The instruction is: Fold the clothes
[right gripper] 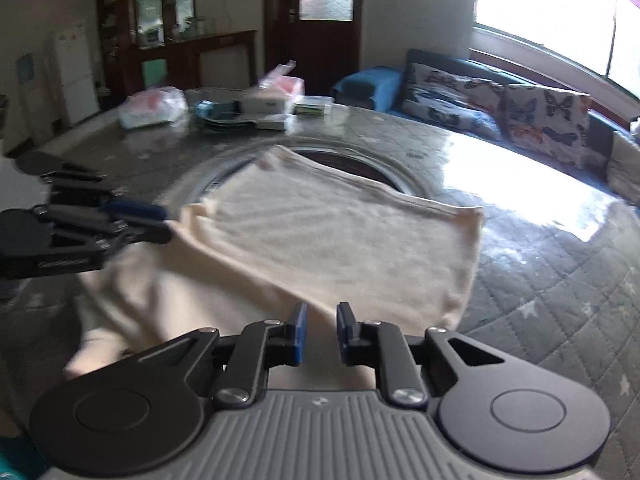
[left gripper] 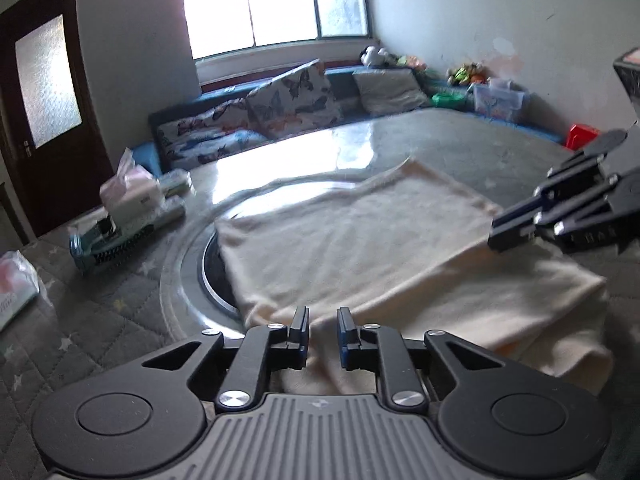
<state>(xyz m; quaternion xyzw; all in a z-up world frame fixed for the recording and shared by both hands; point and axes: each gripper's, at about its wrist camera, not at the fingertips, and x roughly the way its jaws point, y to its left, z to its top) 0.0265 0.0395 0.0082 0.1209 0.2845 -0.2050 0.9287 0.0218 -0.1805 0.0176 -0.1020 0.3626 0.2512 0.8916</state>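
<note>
Covering glossy round table (left gripper: 460, 140): cream cloth (left gripper: 360, 248)

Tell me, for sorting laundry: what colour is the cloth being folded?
Plain cream cloth, clearest in the right wrist view.

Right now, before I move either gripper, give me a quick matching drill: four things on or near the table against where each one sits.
1 cream garment
2 left gripper
3 tissue pack
4 butterfly cushions

A on bench under window
B across the table's round inset
C open, at garment's near edge
D among clutter at table's far side

1-B, 2-C, 3-D, 4-A
</note>
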